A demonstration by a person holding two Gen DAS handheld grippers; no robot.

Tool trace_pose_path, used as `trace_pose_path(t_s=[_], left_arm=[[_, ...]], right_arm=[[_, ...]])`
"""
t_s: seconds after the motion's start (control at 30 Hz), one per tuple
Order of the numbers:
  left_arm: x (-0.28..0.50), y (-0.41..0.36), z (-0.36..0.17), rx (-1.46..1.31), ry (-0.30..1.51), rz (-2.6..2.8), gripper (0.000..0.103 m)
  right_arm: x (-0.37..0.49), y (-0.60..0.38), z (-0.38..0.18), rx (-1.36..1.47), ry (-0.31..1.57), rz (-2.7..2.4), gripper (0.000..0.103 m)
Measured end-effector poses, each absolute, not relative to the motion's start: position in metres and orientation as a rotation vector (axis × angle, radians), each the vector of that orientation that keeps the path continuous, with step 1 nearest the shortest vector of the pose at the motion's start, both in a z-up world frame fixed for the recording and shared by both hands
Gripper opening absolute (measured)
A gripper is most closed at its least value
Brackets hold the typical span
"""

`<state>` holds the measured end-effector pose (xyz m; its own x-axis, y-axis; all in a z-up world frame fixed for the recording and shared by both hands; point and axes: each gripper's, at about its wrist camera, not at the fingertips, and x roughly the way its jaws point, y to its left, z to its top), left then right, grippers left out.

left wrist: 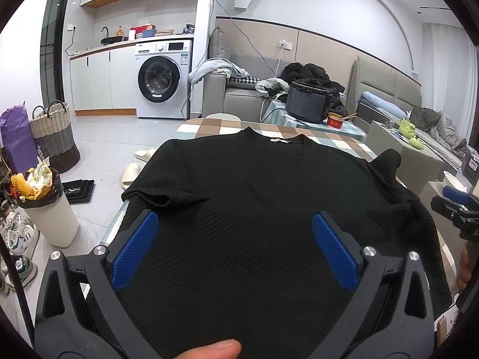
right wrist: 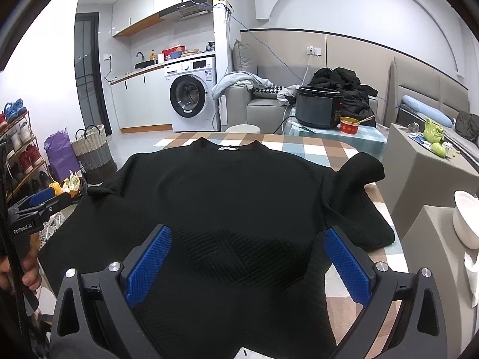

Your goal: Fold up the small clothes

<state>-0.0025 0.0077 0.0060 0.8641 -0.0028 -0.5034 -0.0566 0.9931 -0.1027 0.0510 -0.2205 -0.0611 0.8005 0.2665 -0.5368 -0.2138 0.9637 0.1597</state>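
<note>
black ribbed-knit shirt flat on checked tablecloth | left tongs spread | right tongs spread

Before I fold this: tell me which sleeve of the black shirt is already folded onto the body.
The left sleeve: it lies doubled over the black shirt, while the right sleeve sticks outward, bunched on the table.

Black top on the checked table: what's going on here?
A person holds a gripper in each hand over a black top spread flat on the checked table, collar away from them. The left gripper and right gripper are both open above its near part, gripping nothing. No fold shows yet; one sleeve is rumpled.
</note>
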Motion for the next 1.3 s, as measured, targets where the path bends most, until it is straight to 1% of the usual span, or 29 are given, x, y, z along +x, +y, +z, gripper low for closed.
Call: trace_pose_path(t_s=[1.3], left_arm=[[-0.0026,0.0134,0.0059,-0.125,0.533,0.037,0.102]], right_arm=[[0.0515,-0.2225,-0.0671,0.099,0.598,0.242,0.103]])
